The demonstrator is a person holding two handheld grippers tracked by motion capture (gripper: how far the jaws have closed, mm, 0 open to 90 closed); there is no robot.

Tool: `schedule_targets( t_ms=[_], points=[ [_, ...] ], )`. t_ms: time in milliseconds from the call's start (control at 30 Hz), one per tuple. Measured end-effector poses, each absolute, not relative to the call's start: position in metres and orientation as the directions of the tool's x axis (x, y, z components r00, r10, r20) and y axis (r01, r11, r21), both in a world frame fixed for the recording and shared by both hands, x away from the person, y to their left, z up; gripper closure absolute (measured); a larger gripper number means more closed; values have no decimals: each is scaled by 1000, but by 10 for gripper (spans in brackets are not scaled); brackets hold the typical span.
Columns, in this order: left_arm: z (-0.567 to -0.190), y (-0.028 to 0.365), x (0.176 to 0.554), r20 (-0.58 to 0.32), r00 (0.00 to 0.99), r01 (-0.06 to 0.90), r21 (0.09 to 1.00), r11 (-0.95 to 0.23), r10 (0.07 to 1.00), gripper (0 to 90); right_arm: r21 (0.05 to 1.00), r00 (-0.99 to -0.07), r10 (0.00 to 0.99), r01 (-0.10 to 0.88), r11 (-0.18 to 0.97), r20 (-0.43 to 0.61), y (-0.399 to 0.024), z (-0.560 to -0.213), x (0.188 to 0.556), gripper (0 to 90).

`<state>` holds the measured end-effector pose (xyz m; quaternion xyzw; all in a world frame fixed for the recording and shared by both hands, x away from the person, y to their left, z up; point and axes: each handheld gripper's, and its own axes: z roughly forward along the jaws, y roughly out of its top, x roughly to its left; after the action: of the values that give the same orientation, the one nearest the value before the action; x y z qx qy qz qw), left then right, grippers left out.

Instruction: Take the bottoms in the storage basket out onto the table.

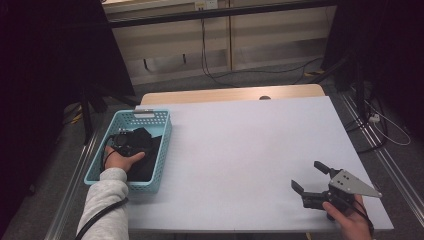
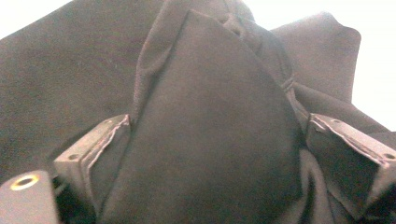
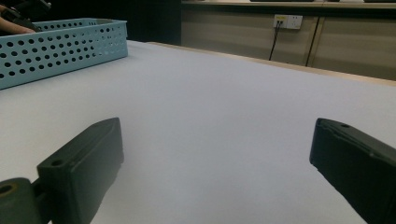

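Note:
A black cloth [image 1: 149, 161] lies bunched in the light blue perforated basket [image 1: 164, 145] at the table's left side. My left gripper [image 1: 132, 142] reaches down into the basket over the cloth. In the left gripper view its jaws stand wide apart around my left gripper [image 2: 219, 123], with a raised fold of the black cloth [image 2: 205, 140] between them and not squeezed. My right gripper [image 1: 307, 175] rests low at the table's front right, open with nothing in it. The right gripper view shows my right gripper [image 3: 217, 135] over bare white table, facing the basket [image 3: 65, 46].
The white table top [image 1: 250, 150] stretches between basket and right gripper, with a wooden strip [image 1: 225, 94] along its far edge. Dark stands and cables [image 1: 360, 115] are on the floor to the right. A wall socket [image 3: 287, 21] is behind the table.

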<state>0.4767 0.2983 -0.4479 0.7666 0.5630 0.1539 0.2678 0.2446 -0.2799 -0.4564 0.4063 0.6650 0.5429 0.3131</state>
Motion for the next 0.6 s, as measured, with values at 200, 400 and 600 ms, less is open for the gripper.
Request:
schedule_targets(
  t_ms=[200,400,600],
  points=[
    [-441,291,477,-84,352,789,562,-247,932,360,977,-482,876,194,88,17,-279,-456,246,19],
    [-438,285,478,-135,366,806,541,-241,921,672,977,-482,876,196,83,22,-278,-456,246,19],
    [-435,283,480,-159,329,833,513,-207,931,733,977,-484,875,195,82,23,-278,-456,246,19]
  ],
)
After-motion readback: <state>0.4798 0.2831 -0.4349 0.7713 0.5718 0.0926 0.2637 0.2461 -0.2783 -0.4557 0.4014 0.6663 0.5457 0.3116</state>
